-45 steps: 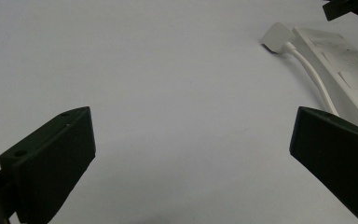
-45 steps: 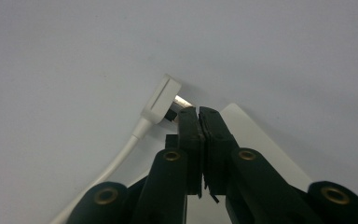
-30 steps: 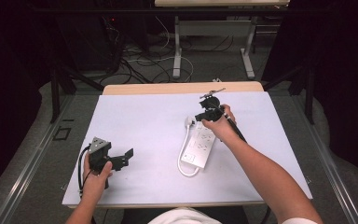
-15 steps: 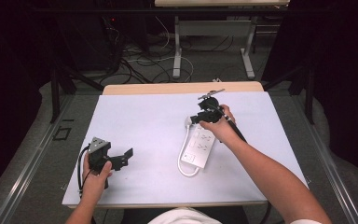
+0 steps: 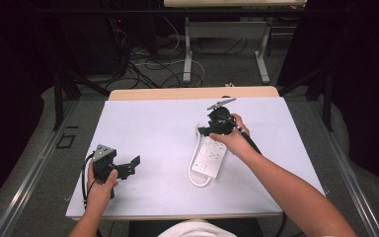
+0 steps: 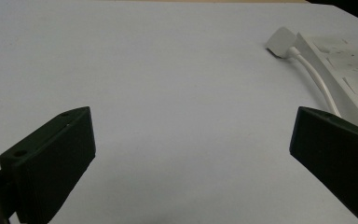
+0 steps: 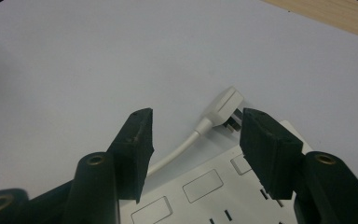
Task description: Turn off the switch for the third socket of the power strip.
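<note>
fingers point(image 7: 265, 149) of the right gripper point(image 7: 193, 140) spread apart over the white plastic power strip point(image 5: 209, 157), its white plug point(image 7: 223, 106) at twelve o'clock; closing off-centre could nudge the plug aside; left gripper point(image 5: 128, 168) released at the bench's point(image 5: 153, 128) eight o'clock

A flat white sheet point(image 5: 158, 128) covers the light wooden tabletop point(image 5: 192, 93). Beyond it, tangled dark and white cables point(image 5: 153, 59) lie on grey floor between white metal desk legs point(image 5: 188, 49).
</note>
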{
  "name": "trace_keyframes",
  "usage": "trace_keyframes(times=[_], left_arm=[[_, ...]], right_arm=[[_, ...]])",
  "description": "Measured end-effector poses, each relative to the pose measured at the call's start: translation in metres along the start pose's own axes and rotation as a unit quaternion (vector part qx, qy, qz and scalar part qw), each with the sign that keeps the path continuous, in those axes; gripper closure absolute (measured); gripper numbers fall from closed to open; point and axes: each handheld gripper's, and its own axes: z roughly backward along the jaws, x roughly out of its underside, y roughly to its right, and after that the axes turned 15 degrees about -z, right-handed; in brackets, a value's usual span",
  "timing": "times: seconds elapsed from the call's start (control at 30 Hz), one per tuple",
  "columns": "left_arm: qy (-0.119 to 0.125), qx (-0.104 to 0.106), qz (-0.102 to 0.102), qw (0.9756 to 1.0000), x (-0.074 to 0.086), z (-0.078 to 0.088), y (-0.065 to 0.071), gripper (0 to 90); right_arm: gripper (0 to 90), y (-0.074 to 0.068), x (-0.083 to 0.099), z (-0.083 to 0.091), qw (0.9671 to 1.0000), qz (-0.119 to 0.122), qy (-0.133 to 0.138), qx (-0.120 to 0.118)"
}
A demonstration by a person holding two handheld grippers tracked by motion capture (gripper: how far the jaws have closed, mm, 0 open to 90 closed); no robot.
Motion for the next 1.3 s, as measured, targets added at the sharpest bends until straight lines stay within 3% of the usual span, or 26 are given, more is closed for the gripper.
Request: trace_keyframes(times=[0.3,0.53,0.63,0.87,1.1,1.3], left_arm=[[-0.002,0.002,-0.001,1.0000,0.001,0.002,0.000,0.1],[0.001,0.001,0.002,1.0000,0.000,0.002,0.001,0.1],[0.003,0.000,0.000,1.0000,-0.001,0.001,0.001,0.1],[0.003,0.001,-0.004,1.0000,-0.001,0.003,0.003,0.1],[0.004,-0.005,-0.007,1.0000,-0.001,0.005,0.004,0.1],[0.003,-0.004,-0.007,1.0000,0.000,0.007,0.004,0.1]], right_arm=[[38.6,-0.001,0.007,0.009,0.9999,0.004,0.007,-0.014],[33.5,-0.002,0.019,0.017,0.9998,0.012,0.016,-0.010],[29.3,-0.004,0.025,0.021,0.9994,0.026,0.023,-0.009],[15.2,0.000,0.034,0.032,0.9991,0.020,0.037,-0.001],[11.6,0.010,0.039,0.045,0.9988,-0.001,0.050,0.000],[5.2,0.018,0.043,0.053,0.9979,0.000,0.065,0.004]])
